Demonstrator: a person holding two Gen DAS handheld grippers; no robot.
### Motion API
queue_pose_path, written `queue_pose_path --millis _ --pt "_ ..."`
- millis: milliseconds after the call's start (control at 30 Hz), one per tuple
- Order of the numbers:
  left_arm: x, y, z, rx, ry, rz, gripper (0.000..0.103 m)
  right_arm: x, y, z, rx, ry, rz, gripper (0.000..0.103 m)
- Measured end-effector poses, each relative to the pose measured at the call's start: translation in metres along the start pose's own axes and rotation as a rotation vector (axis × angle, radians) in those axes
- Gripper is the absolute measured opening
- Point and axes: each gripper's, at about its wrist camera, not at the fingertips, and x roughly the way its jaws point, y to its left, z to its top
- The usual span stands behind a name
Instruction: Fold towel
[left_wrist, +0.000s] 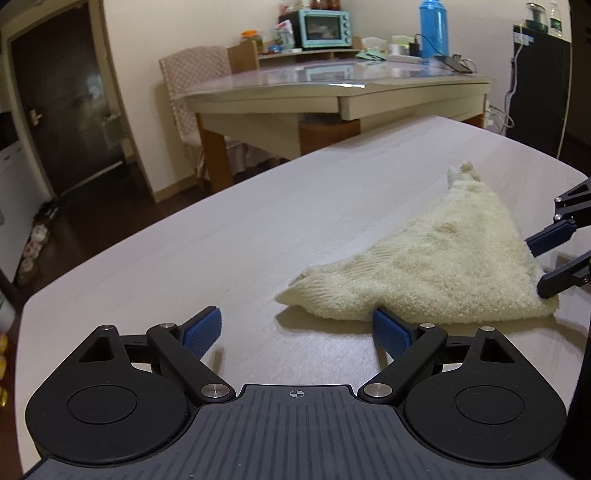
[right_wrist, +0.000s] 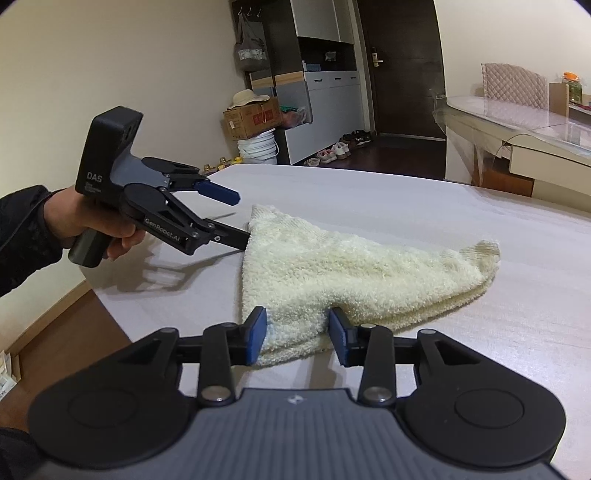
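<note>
A cream terry towel (left_wrist: 443, 258) (right_wrist: 351, 273) lies folded into a rough triangle on the pale grey table (left_wrist: 221, 240) (right_wrist: 443, 206). My left gripper (left_wrist: 295, 325) (right_wrist: 238, 218) is open wide at the towel's near-left corner. One of its fingers touches the towel's edge there and the other is clear of it. A hand holds it by the handle. My right gripper (right_wrist: 297, 332) (left_wrist: 537, 266) stands partly open astride another corner. That corner bulges loosely between the blue pads (right_wrist: 258, 332), which sit beside it without pinching.
The grey table's rounded edge (left_wrist: 92, 266) drops to a dark wood floor. Beyond it stand a glass-topped table (left_wrist: 332, 85) with a teal oven (left_wrist: 325, 27) and a blue flask (left_wrist: 434, 27), a chair (left_wrist: 192, 74), a cardboard box (right_wrist: 255, 116) and cabinets.
</note>
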Motion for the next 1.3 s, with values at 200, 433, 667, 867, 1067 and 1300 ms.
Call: queue_pose_path --millis 200,433,667,867,1067,1300 --pt "-0.021 -0.023 -0.006 -0.080 0.028 0.071 0.096 -0.013 -0.007 -0.003 0.037 -0.016 -0.076 0.068" --pt "-0.038 -0.054 -0.006 -0.136 0.055 0.139 0.103 -0.028 -0.007 -0.009 0.043 -0.043 -0.137 0.093" --pt "-0.050 -0.070 -0.006 -0.234 0.053 0.187 0.103 -0.036 -0.010 -0.009 0.071 -0.040 -0.233 0.101" --pt "-0.057 -0.082 -0.006 -0.254 0.046 0.192 0.103 -0.034 -0.014 -0.011 0.075 -0.005 -0.275 0.102" --pt "-0.059 -0.090 -0.008 -0.266 0.049 0.219 0.103 -0.034 -0.019 -0.014 0.066 0.022 -0.288 0.103" --pt "-0.056 -0.093 -0.007 -0.274 0.049 0.214 0.103 -0.037 -0.030 -0.011 0.073 0.009 -0.290 0.103"
